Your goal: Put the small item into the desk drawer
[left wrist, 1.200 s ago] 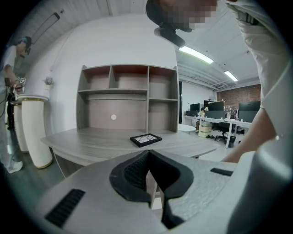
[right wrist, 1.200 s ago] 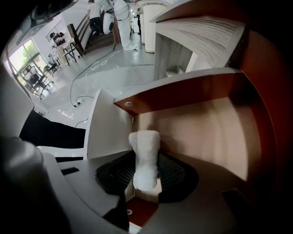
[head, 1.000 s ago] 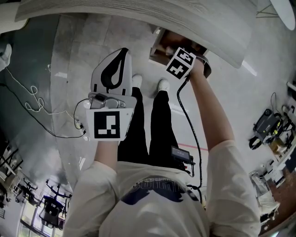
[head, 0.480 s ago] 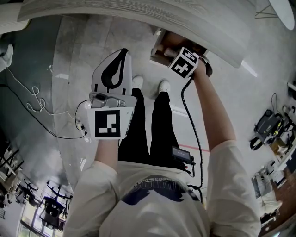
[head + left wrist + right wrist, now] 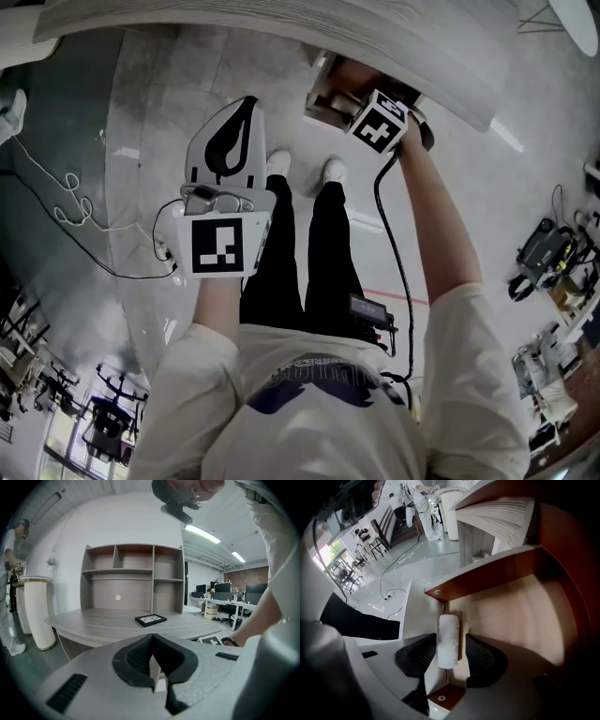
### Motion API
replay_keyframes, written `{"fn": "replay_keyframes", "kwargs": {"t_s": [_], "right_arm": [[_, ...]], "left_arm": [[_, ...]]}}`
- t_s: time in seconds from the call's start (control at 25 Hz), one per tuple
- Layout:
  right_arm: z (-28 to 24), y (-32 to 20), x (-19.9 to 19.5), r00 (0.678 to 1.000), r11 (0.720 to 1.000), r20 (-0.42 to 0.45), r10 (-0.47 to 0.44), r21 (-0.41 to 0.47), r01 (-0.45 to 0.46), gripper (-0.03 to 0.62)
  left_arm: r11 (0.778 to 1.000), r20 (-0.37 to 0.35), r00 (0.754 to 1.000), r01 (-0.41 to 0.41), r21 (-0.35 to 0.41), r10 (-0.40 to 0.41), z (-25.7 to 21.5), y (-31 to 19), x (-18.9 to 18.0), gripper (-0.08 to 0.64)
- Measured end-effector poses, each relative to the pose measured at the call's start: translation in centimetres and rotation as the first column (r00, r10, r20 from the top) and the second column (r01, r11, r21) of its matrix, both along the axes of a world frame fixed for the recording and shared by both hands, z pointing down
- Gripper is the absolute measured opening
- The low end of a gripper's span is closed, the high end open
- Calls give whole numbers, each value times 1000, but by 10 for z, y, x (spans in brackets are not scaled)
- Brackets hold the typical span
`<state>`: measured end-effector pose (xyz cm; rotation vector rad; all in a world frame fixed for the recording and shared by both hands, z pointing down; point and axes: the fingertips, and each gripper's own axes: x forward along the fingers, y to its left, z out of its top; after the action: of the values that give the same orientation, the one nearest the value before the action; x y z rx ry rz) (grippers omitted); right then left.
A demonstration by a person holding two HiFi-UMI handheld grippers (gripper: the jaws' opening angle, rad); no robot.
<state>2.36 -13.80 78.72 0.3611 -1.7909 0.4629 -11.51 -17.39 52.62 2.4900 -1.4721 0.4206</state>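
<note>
The open desk drawer (image 5: 326,101) shows under the desk top's edge, with red-brown walls (image 5: 487,576) and a pale bottom (image 5: 520,611). My right gripper (image 5: 451,640) reaches into it; in the head view only its marker cube (image 5: 380,122) shows. A small white fuzzy cylinder (image 5: 448,641) stands between its jaws, which are opening. It lies against the left pad, and a gap separates it from the right pad. My left gripper (image 5: 236,112) is held above the floor, away from the drawer, with its jaws (image 5: 153,641) shut and nothing in them.
The grey desk top (image 5: 281,23) curves over the drawer. In the left gripper view a black tray (image 5: 150,619) lies on the desk under a shelf unit (image 5: 133,578). The person's legs (image 5: 300,244) stand below. Cables (image 5: 66,211) trail on the floor at left.
The right gripper's marker cube has shifted a little to the right and up over the drawer and has turned slightly. The left gripper has stayed in place.
</note>
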Motion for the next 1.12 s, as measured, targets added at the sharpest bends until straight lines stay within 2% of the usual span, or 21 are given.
{"fn": "replay_keyframes", "kwargs": {"t_s": [0.24, 0.36, 0.48, 0.56, 0.64, 0.76, 1.0, 1.08, 1.12], "right_arm": [[-13, -7, -1, 998, 998, 37, 46, 28, -47, 193], [-20, -9, 4, 990, 991, 63, 127, 29, -129, 192], [-37, -13, 4, 967, 973, 133, 218, 44, -225, 192], [-58, -19, 5, 941, 953, 199, 275, 75, -294, 189], [-84, -22, 8, 907, 925, 264, 329, 105, -366, 187], [-131, -21, 17, 841, 868, 362, 403, 141, -477, 175], [-241, -19, 35, 661, 718, 567, 492, 164, -676, 159], [-281, -17, 41, 623, 669, 611, 489, 196, -717, 152], [-302, -16, 44, 619, 646, 623, 478, 227, -728, 147]], "left_arm": [[1000, 4, 1000, -1, 0, 1, 0, 0, -2, 8], [1000, 4, 1000, -2, -3, 2, 0, -1, -1, 8], [1000, 1, 1000, -4, 2, 4, -4, -2, 1, 8], [1000, -2, 1000, -11, 15, 11, -13, -3, 3, 8], [999, -7, 1000, -19, 36, 19, -27, -5, 7, 8], [998, -20, 999, -24, 65, 26, -55, -6, 13, 8], [989, -35, 999, -34, 145, 39, -126, -6, 22, 8], [986, -35, 998, -40, 163, 47, -150, -4, 24, 8], [983, -36, 998, -45, 176, 52, -163, -2, 25, 8]]}}
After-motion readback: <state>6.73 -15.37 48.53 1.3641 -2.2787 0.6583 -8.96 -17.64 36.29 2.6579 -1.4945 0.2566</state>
